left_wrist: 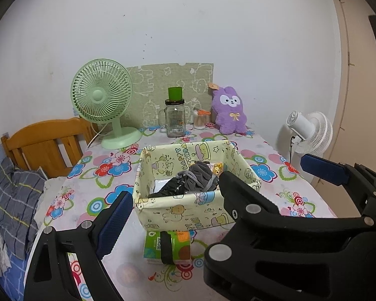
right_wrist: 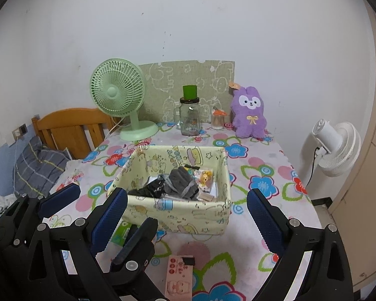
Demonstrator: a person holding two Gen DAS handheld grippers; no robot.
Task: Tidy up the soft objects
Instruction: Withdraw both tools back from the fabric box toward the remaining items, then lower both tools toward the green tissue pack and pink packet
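A cream fabric basket (left_wrist: 178,214) (right_wrist: 178,217) with cartoon prints stands mid-table. In it lie a grey drawstring pouch (left_wrist: 198,175) (right_wrist: 180,180), a black soft item (left_wrist: 169,188) (right_wrist: 148,189) and a small cartoon packet (right_wrist: 205,178). A purple plush bunny (left_wrist: 229,111) (right_wrist: 249,113) leans on the wall at the table's back right. My left gripper (left_wrist: 188,208) (right_wrist: 107,208) is open before the basket; its right finger is covered by the other tool. My right gripper (right_wrist: 186,195) (left_wrist: 264,168) is open too, holding nothing, and its left finger sits between the left gripper's fingers.
A green tissue pack (left_wrist: 168,248) and a pink packet (right_wrist: 179,278) lie near the front edge. At the back stand a green desk fan (left_wrist: 104,100), a glass jar (left_wrist: 175,120) topped by a green cup, and a cotton-swab tub (left_wrist: 200,120). White fan (right_wrist: 336,145) right, wooden headboard (left_wrist: 47,143) left.
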